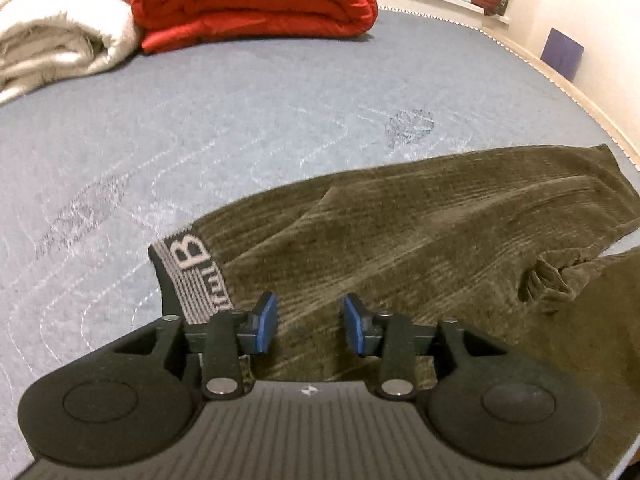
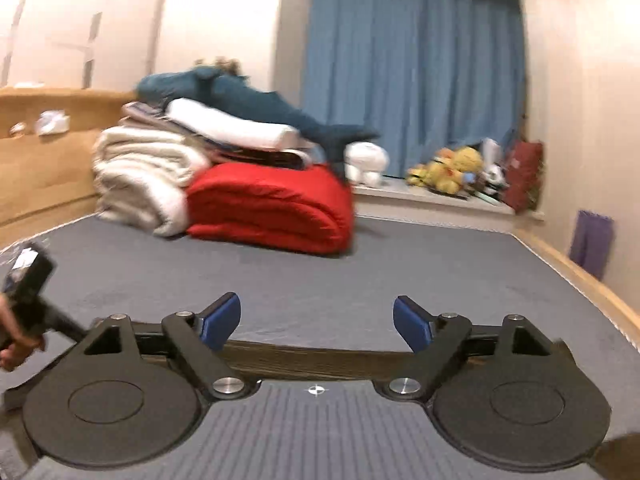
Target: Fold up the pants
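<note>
Two grippers are ours here, and one pair of pants. The wide grey-blue quilted mattress (image 1: 240,128) carries everything; we place the rest by it. At its far end sits a folded red puffy quilt (image 1: 256,0) beside a cream fleece blanket (image 1: 52,36). Near its front edge lie the olive-brown corduroy pants (image 1: 420,232), spread fairly flat, their grey-and-black lettered elastic waistband (image 1: 192,276) toward the mattress's left side and a puckered bunch of cloth at the right. We judge them soft, light and limp, the ribbed cloth grippy, not slippery; the firmer waistband or a leg hem looks the best hold. Our left gripper (image 1: 310,326) hovers just above the pants beside the waistband, jaws partly apart, holding nothing. Our right gripper (image 2: 316,322) stands wide apart and empty, over the pants' far edge.
</note>
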Demonstrator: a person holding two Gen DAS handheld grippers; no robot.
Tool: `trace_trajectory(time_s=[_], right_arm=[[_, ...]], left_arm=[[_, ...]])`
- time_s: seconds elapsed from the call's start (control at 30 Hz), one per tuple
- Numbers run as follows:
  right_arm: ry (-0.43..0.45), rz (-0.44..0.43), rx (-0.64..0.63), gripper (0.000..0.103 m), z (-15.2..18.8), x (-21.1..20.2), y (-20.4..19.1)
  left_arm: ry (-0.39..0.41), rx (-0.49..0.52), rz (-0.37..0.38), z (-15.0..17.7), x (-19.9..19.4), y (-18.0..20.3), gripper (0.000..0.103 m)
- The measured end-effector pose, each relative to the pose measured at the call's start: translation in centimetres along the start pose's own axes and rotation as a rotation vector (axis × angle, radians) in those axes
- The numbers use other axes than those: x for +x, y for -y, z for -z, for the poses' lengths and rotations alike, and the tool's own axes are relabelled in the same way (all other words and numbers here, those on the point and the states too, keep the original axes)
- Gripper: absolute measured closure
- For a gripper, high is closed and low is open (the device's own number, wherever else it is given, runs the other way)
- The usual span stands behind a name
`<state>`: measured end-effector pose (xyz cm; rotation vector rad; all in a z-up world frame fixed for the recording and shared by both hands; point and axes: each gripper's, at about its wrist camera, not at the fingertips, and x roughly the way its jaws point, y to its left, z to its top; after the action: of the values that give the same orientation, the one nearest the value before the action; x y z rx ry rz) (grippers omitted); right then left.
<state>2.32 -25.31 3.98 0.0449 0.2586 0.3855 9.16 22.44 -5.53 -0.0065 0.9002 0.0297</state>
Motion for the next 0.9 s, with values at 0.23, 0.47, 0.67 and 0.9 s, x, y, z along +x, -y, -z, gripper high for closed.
trace_trajectory(time_s=[0.23, 0.47, 0.67, 0.9], right_arm=[[-0.122, 0.096, 0.048, 0.02, 2.9, 4.2, 2.6], [-0.176, 0.111, 0.086, 0.019, 3.3, 5.3, 3.1], [-0.218, 0.084, 0.096, 0.019, 3.1, 5.4, 3.1], [-0.203, 0.094, 0.055, 0.019, 2.8, 4.9, 3.0]], left_arm=[[0.117, 0.003, -0.06, -1.9, 0.5, 0.4, 0.036], [0.162, -0.027, -0.087, -4.1, 3.0, -0.8, 0.036], [0.122, -0.053, -0.097, -4.5, 6.7, -4.4, 0.036], [0.061, -0.078, -0.036, -4.2, 9.6, -7.4, 0.014]])
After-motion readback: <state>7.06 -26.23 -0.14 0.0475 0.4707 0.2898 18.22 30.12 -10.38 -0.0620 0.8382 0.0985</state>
